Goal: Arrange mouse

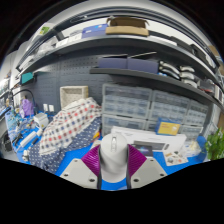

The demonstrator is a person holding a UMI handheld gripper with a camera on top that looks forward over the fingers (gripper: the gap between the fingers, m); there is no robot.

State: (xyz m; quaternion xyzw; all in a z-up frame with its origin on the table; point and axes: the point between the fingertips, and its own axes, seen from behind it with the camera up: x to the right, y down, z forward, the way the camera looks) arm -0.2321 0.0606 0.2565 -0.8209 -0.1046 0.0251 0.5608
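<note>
Gripper view gives me the tool [113,168] low in front, its two purple pads [92,160] pressed against the flanks of a white mouse [113,152], so I read it as closed on the mouse. The mouse sits nose-forward between the fingers and seems lifted off the surface, though I can't see its underside to be sure. Beyond it lies the table [70,160] with a blue top, and just ahead of the fingers stands a white box-like device [150,143] I can't identify. To the left, a checked cloth [68,125] is draped over something bulky; I can't tell whether that is a person or a chair. Behind everything run shelves [130,62] stacked with bins and a bank of small clear drawers [140,104].

My judgement on progress: the pick-up part looks done, since the mouse is in my grip. What remains is the placing, meaning carrying it to its intended spot on the table, setting it down square, and letting go. I can't make out any marked spot or mouse mat from here, so the destination is unclear to me
</note>
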